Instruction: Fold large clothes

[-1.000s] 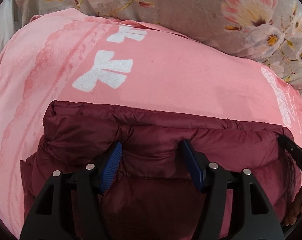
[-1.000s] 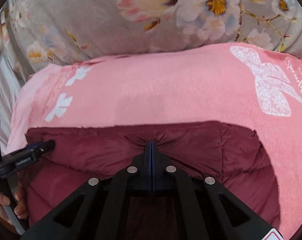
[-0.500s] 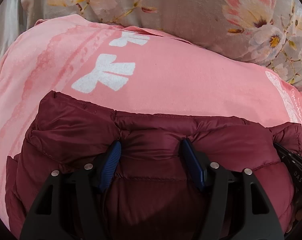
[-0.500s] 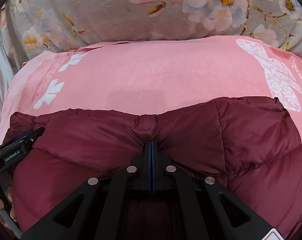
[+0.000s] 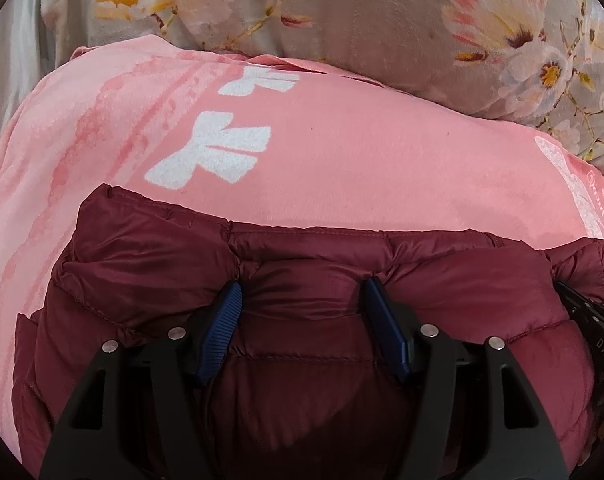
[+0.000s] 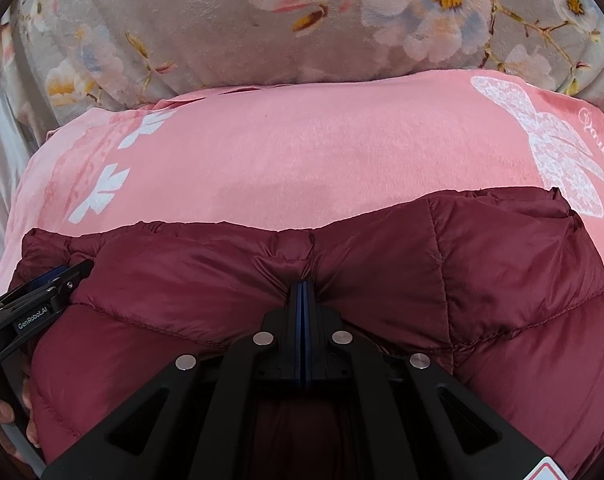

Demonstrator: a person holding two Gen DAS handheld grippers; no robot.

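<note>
Maroon quilted puffer jacket [image 5: 310, 380] lies bunched on a pink plush blanket [image 5: 342, 160], filling the lower half of both wrist views. L gripper [image 5: 302, 308] sits w/ its blue-padded fingers [image 5: 221, 320] spread apart, a puffed panel of the jacket bulging up between them; pads press into the fabric on either side but do not meet. R gripper [image 6: 304, 292] is clamped tight on a pinch of the jacket near its far edge, blue pads flush together, fabric puckering outward from the tips. Jacket's seamed hem runs just ahead of both tools, w/ bare blanket beyond.

From the R wrist cam, the L gripper [image 6: 41, 300] shows at the left, its black body marked "GenRobot.AI", tips against the jacket's left corner; part of the person's hand [image 6: 5, 416] is visible below it, at frame edge. From the L wrist cam, the R gripper's black body [image 5: 590, 328] pokes in at far right, pressed against the jacket.

White bow prints [image 5: 209, 156] mark the blanket ahead-left of the L tool; a white butterfly print [image 6: 550, 148] w/ script lettering lies ahead-right of the R tool, its lower wing just beside the jacket's right corner. Further ahead, a grey floral cover [image 6: 261, 20] w/ pink, white & yellow blossoms rises behind the blanket.
</note>
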